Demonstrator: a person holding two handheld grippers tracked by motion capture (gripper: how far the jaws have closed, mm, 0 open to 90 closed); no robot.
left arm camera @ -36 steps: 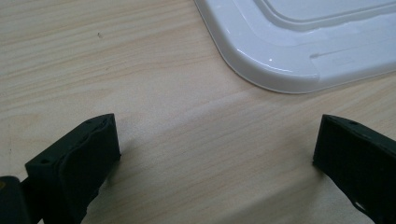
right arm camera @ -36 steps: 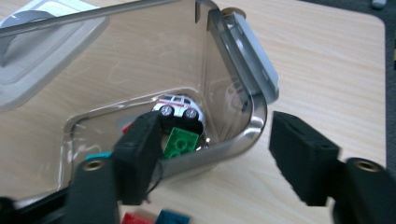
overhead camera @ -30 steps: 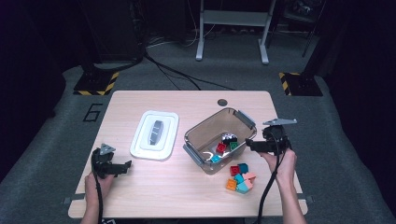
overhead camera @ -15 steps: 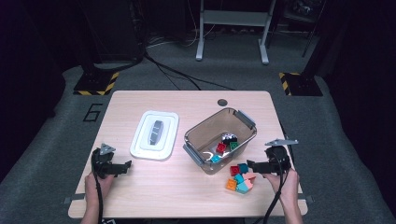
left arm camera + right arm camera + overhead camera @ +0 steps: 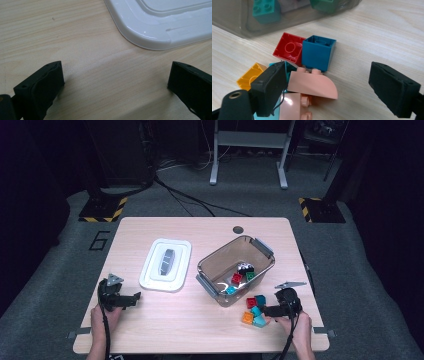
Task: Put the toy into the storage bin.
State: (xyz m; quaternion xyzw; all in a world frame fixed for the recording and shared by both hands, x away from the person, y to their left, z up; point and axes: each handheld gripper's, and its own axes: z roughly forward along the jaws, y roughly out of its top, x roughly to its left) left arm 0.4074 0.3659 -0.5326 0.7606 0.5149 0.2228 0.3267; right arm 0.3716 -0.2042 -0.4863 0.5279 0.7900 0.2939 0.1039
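While the left gripper (image 5: pixel 131 298) rests on the pale wooden table (image 5: pixel 200 227) with its jaws spread wide and nothing between them, the right gripper (image 5: pixel 264 310) sits low beside a small heap of coloured plastic building bricks (image 5: pixel 253 309) near the table's front right corner. Its jaws have just been closing a little yet stand well apart, gripping nothing. Seen from the right gripper view, a salmon-pink brick with a rounded top (image 5: pixel 313 84) lies between the two black jaws, closer to the left one, with no pad pressing on it. Just beyond it stand a dark blue square brick (image 5: pixel 319 52) and a red square brick (image 5: pixel 288 48), both turned hollow side up and touching each other. An orange-yellow brick (image 5: pixel 249 76) lies beside the left jaw. That heap lies just beside the clear grey plastic bin (image 5: pixel 220 262), which holds more bricks. From the left gripper view, the rounded corner of a white plastic lid (image 5: pixel 160 27) lies ahead of the open jaws, apart from them.
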